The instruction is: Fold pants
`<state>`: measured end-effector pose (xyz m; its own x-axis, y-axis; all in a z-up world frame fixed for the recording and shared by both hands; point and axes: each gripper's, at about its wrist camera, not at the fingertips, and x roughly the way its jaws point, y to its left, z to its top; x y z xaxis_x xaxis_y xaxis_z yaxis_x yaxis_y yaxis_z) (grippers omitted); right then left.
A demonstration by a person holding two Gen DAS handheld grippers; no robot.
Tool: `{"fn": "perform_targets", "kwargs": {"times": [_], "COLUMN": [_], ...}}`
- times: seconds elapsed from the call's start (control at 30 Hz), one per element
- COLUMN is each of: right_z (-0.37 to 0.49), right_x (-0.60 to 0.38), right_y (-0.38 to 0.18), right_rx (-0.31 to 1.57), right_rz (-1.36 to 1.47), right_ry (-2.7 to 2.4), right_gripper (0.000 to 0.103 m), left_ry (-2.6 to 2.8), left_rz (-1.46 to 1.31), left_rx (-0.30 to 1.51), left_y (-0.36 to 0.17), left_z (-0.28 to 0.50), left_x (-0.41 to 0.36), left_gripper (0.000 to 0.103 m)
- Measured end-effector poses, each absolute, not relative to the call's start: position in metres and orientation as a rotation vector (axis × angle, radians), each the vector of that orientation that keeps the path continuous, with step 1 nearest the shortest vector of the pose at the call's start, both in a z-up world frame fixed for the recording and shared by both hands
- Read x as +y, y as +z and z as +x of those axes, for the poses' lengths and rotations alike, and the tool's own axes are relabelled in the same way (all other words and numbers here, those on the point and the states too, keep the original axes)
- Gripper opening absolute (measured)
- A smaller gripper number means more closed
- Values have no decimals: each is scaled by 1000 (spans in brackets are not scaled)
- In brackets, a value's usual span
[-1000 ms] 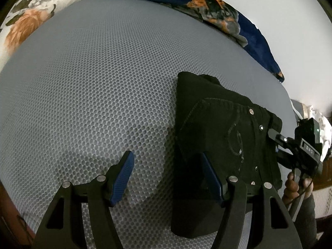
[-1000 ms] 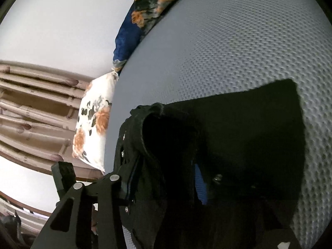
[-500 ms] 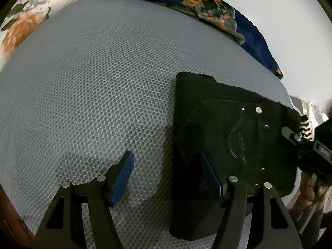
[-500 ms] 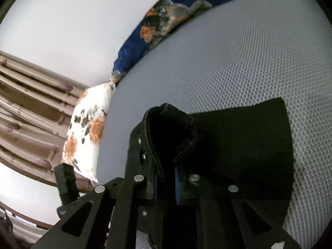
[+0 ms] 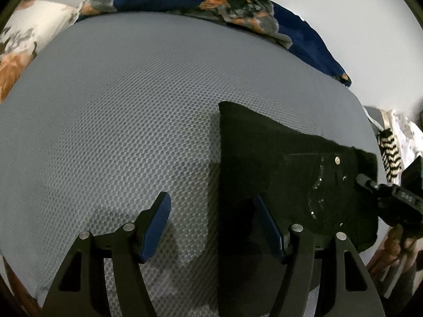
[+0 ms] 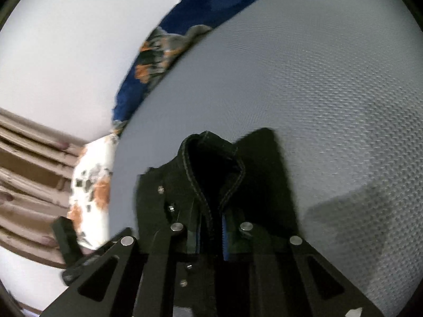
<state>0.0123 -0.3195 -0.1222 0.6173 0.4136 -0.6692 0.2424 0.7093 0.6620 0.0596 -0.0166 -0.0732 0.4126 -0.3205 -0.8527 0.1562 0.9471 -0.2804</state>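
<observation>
The black pants lie folded on the grey mesh mattress, with the pocket and rivets at the right. My left gripper is open and empty just above the mattress, its right finger at the pants' near left edge. My right gripper is shut on the pants' waistband, which stands up bunched between the blue pads and is lifted off the mattress. In the left wrist view the right gripper shows at the pants' right edge.
A blue floral blanket lies along the far edge of the mattress by the white wall. A white floral pillow sits at the far left corner. A wooden headboard stands behind it. A striped cloth hangs at the right.
My right gripper has closed on the waistband and lifted and pulled it, so the pants' right side has risen and stretched. My left gripper has stayed open in place.
</observation>
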Motion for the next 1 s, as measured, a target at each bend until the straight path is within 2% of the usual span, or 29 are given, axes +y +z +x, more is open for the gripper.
{"fn": "perform_targets", "kwargs": {"times": [0.2,0.3,0.4,0.87,1.0], "right_z": [16,17,12,-48,-55], "right_x": [-328,-326,-324,-304,-297], "right_y": [-136,-134,-127,-95,-99], "right_rx": [945,962,971,993,1021], "right_rz": [827,810,778,671,667], "right_ry": [101,86,76,66,81], "right_gripper": [12,26,30,30,24], "left_ry": [-284,-282,-283,-373,-386], "left_rz": [-120,-93,-74,-27,-26], "left_rx": [1122,1137,1137,1180,1186], "left_y": [-86,-98,-104,-105,-105], "left_z": [69,74,75,29,16], "left_x": [-27,-34,-38,-37,-35], "left_gripper": [67,67,67,67,67]}}
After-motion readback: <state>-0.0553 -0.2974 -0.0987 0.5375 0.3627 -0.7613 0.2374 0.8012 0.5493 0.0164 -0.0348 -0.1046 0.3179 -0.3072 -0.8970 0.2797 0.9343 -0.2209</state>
